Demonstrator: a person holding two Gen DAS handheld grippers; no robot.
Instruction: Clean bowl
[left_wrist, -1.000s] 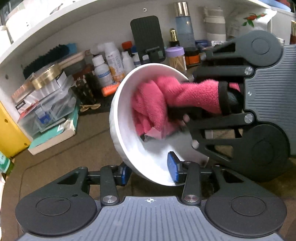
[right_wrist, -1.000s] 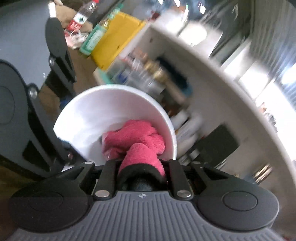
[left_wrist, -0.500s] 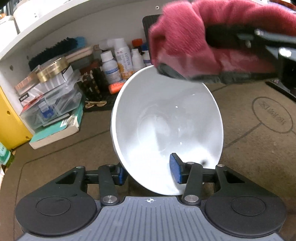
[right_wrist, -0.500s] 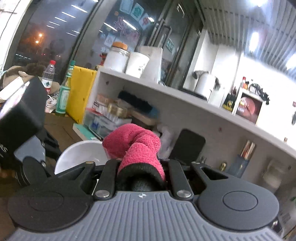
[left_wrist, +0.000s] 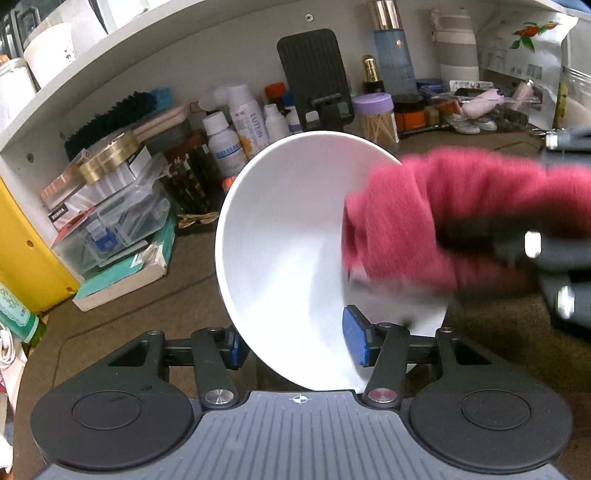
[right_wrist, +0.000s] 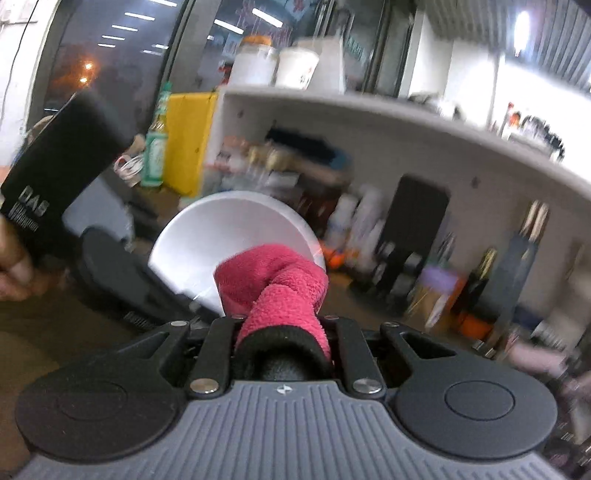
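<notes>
Left wrist view: left hand-held gripper (left_wrist: 299, 345) pinches bowl (left_wrist: 295, 240) rim, tilted above tabletop (left_wrist: 498, 332). Right hand-held gripper (right_wrist: 282, 325) clamps cloth (left_wrist: 424, 221) at right rim (blurred). Inside looks clean; more wiping possible.

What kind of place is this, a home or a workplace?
Probably a workroom or office corner: a white shelf crammed with bottles and a clear stationery box, and large glass windows behind.

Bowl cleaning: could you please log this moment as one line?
left gripper: shut on bowl rim, bowl tilted | right gripper: shut on cloth | cloth at bowl's edge | view blurred
</notes>
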